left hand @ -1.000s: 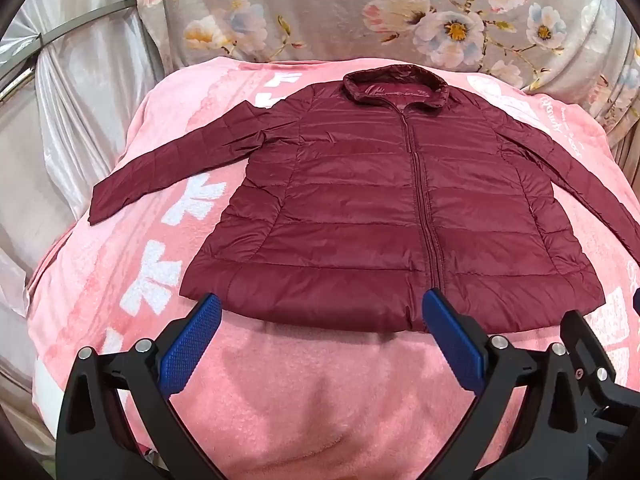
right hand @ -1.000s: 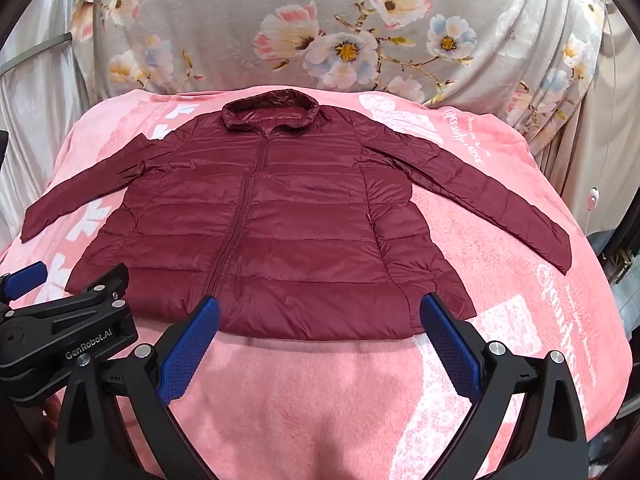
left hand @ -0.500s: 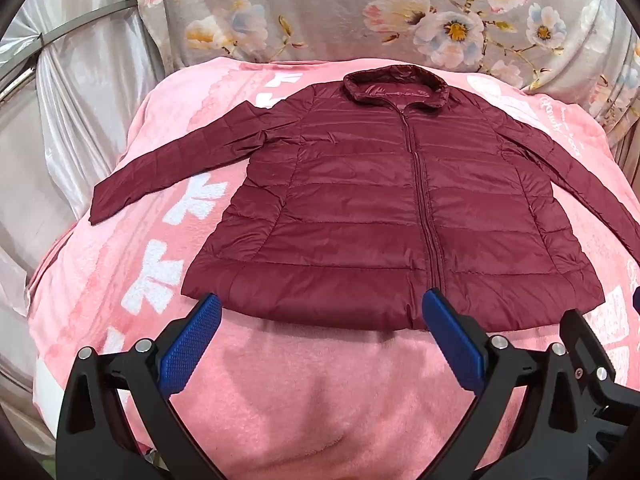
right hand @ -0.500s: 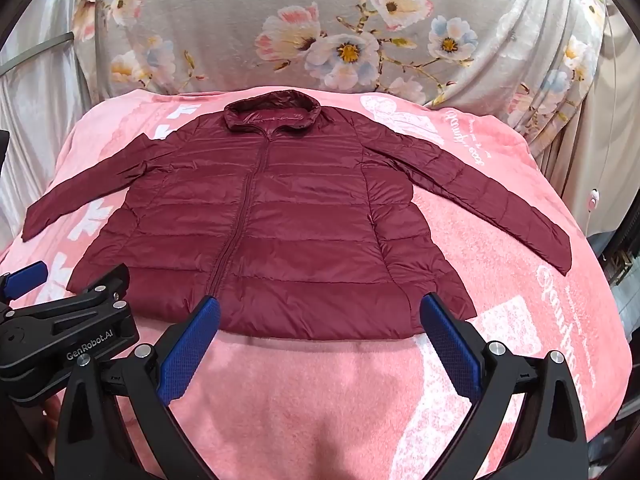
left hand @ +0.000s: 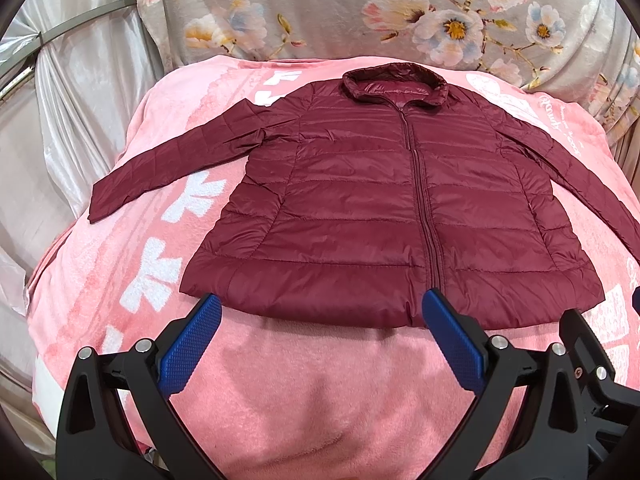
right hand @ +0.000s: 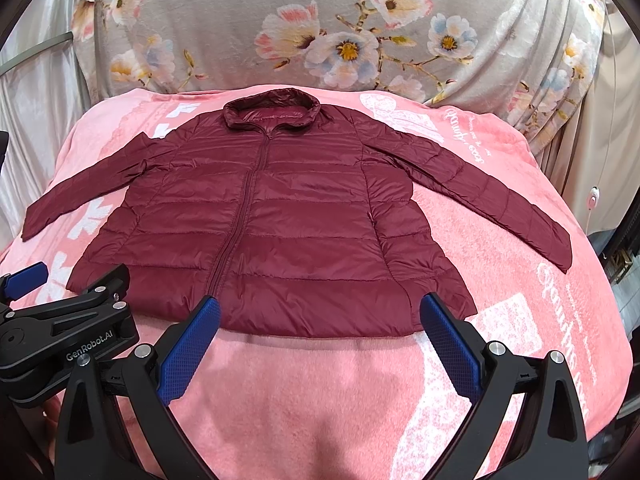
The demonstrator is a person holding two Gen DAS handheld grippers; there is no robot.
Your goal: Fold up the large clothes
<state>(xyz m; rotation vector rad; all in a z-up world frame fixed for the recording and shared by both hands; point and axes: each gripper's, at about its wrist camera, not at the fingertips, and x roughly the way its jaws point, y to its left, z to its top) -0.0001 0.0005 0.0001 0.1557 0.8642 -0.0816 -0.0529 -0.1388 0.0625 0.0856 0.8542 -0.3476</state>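
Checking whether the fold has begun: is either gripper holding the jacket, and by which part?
Nothing is held. The left gripper and right gripper both hover with jaws open, short of the hem of the jacket.

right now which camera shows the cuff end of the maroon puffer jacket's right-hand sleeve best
The right wrist view: the maroon quilted puffer jacket's right-hand sleeve lies fully in frame, cuff included, on the pink fleece blanket. In the left wrist view that sleeve runs off the picture's edge, hiding the cuff.
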